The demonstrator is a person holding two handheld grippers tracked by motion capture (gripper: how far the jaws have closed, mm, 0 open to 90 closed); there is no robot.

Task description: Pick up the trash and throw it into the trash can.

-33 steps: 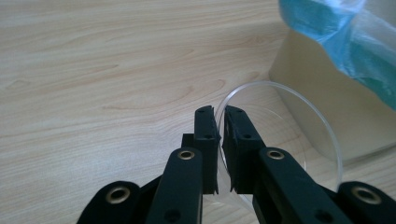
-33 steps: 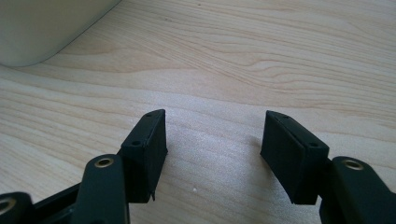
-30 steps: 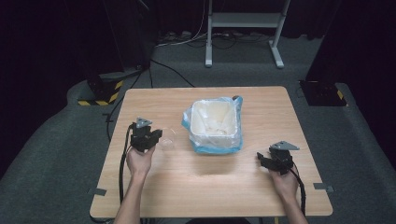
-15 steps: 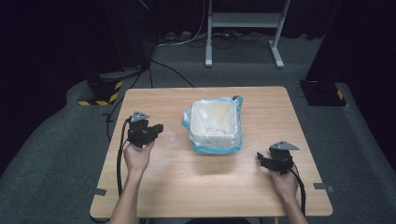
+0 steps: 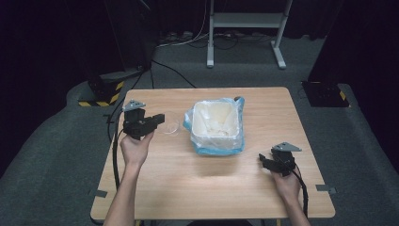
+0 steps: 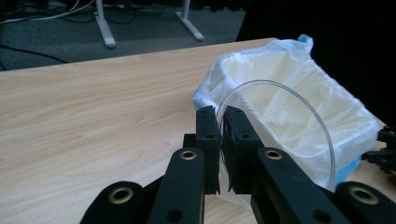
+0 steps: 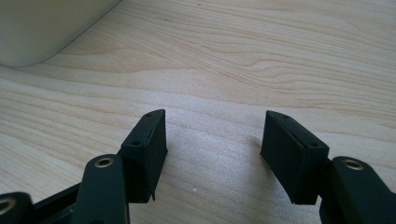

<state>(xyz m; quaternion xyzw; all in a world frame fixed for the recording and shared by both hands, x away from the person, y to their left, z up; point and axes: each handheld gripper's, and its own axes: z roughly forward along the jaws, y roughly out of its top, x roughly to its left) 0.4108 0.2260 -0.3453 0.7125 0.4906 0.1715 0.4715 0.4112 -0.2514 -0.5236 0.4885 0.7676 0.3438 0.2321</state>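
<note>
Left gripper [image 6: 219, 154] pinched tight on the rim of a clear plastic cup [image 6: 280, 140] beside the lined bin [image 5: 217, 123]; right gripper [image 7: 212, 158] spread wide, empty, over bare table [image 7: 280, 56].

A wooden table [image 5: 179, 188] stands on grey carpet [image 5: 56, 155]; a metal stand [image 5: 244, 21] stands behind.

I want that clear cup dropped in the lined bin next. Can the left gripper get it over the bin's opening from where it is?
Probably yes. The left gripper pinches the clear cup by its rim, beside the bin, with bare table between them and the bin's top open.
</note>
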